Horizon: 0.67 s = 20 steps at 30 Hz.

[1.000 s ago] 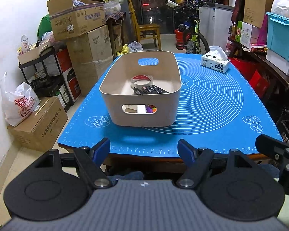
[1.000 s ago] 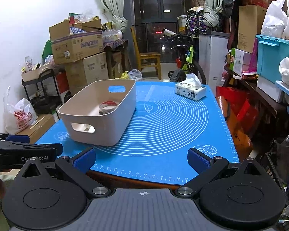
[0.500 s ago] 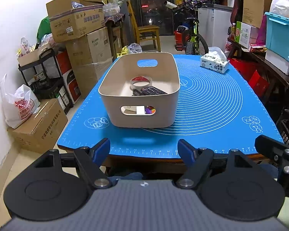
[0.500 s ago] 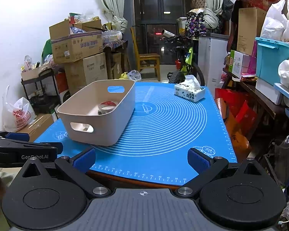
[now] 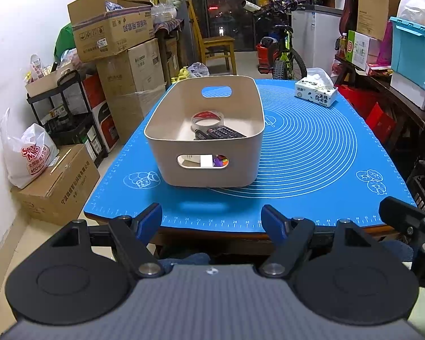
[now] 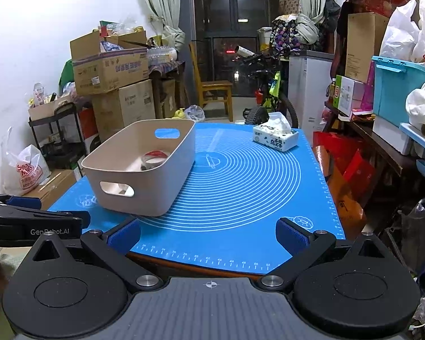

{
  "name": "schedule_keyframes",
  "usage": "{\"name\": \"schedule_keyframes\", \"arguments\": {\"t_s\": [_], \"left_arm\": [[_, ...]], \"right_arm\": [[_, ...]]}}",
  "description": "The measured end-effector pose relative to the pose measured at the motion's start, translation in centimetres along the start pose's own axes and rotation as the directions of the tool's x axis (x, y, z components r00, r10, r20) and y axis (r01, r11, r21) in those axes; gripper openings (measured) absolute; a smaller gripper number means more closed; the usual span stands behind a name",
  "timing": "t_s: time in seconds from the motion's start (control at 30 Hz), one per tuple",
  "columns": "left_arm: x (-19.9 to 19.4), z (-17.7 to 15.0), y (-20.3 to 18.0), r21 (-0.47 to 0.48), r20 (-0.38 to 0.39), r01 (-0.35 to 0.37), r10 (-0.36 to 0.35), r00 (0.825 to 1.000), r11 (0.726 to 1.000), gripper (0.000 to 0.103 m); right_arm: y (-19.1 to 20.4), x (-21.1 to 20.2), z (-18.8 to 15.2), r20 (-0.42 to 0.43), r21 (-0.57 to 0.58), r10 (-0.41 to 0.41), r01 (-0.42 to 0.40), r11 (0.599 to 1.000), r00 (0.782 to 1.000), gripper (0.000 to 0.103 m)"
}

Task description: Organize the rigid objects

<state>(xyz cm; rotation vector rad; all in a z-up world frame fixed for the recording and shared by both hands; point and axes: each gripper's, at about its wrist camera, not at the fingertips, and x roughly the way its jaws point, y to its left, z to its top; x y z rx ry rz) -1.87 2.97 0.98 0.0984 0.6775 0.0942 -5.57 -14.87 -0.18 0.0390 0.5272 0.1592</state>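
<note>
A beige plastic bin (image 5: 252, 153) (image 6: 167, 187) with handle cut-outs stands on the left half of the blue mat (image 5: 311, 153) (image 6: 240, 187). Inside it lie a roll of clear tape (image 5: 207, 119) (image 6: 155, 157), a black remote control (image 5: 225, 133) and other small items seen only through the near handle hole. My left gripper (image 5: 212, 219) hangs open at the near table edge, in front of the bin, with nothing between its blue pads. My right gripper (image 6: 208, 235) is open too, near the front edge and to the right of the bin, empty.
A tissue pack (image 5: 316, 92) (image 6: 275, 138) sits at the mat's far right corner. Stacked cardboard boxes (image 5: 116, 56) and a black cart line the left wall. A bicycle (image 5: 280, 53), a chair and shelves with bins (image 6: 399, 90) stand behind and to the right.
</note>
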Motion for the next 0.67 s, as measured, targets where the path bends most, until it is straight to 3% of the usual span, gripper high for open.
{"name": "schedule_keyframes", "arguments": {"t_s": [0.67], "left_arm": [[-0.11, 0.01, -0.29, 0.015, 0.013, 0.001, -0.001, 1.000, 1.000, 0.077]], "right_arm": [[-0.48, 0.24, -0.08, -0.001, 0.002, -0.010, 0.010, 1.000, 1.000, 0.100]]}}
